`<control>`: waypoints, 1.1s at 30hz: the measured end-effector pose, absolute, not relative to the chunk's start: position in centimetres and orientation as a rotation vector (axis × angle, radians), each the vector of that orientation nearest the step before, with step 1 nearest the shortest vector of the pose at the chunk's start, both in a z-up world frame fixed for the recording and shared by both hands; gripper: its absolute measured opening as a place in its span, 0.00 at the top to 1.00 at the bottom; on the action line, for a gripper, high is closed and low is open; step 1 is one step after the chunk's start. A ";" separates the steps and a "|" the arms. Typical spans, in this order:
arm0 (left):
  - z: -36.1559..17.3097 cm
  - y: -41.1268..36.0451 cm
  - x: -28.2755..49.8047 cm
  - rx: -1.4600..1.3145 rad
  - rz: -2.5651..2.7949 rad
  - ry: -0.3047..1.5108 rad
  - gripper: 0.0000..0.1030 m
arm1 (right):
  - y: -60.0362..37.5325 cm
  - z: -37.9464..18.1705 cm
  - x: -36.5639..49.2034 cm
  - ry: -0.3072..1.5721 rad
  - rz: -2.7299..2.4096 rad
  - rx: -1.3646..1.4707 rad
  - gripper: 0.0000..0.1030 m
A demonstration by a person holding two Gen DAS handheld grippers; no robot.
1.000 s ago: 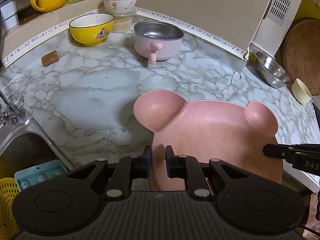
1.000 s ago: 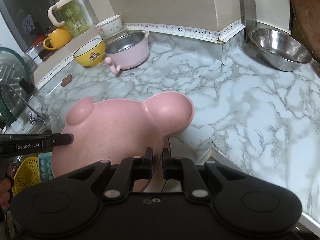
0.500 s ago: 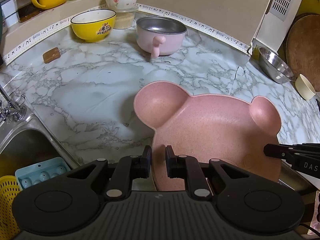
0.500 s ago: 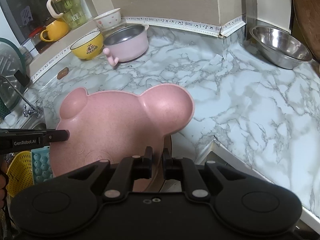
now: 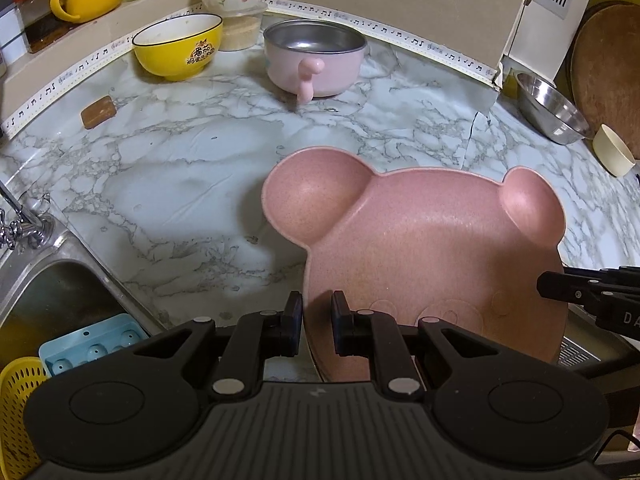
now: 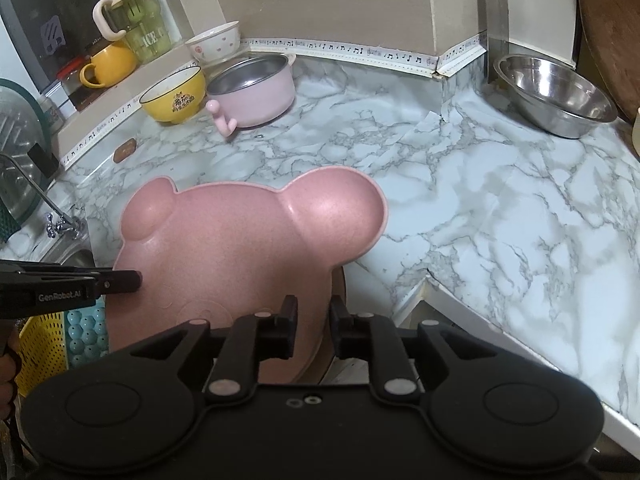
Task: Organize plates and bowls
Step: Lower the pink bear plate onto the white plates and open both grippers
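While the left gripper [image 5: 316, 320] pinches its near rim, the pink bear-shaped plate [image 5: 420, 256], speckled with two round ear wells, juts over the marble counter [image 5: 168, 184]; the right gripper [image 6: 313, 322] has just been opening around its edge.

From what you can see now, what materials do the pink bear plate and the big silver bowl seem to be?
Pink bear plate: probably wheat-straw or similar plastic; matte, finely speckled surface with soft sheen. Silver bowl: looks like stainless steel; bright, mirror-like reflections and a thin rim.
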State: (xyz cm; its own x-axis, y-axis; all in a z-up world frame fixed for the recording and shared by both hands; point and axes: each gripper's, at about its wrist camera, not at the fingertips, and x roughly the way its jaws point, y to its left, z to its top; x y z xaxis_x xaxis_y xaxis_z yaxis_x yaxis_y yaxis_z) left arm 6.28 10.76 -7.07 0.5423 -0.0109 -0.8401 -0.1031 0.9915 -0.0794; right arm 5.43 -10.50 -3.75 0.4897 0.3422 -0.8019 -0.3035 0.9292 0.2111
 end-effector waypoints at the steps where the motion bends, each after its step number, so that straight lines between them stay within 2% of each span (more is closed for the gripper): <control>1: -7.1 10.7 6.3 -0.124 0.055 0.997 0.86 | -10.5 -3.7 5.3 0.982 0.390 0.040 0.81; 14: -6.5 10.8 6.0 -0.135 0.032 0.982 0.86 | -11.3 -3.1 4.4 0.965 0.363 0.046 0.71; 16: -6.5 10.9 6.0 -0.141 0.032 0.985 0.86 | -11.3 -3.0 4.3 0.961 0.365 0.046 0.61; 17: -6.4 10.9 6.0 -0.144 0.031 0.984 0.86 | -11.3 -2.8 4.2 0.953 0.366 0.045 0.51; 33: -6.2 12.1 6.1 -0.214 0.033 0.926 0.86 | -11.1 -1.1 3.7 0.876 0.389 0.030 0.24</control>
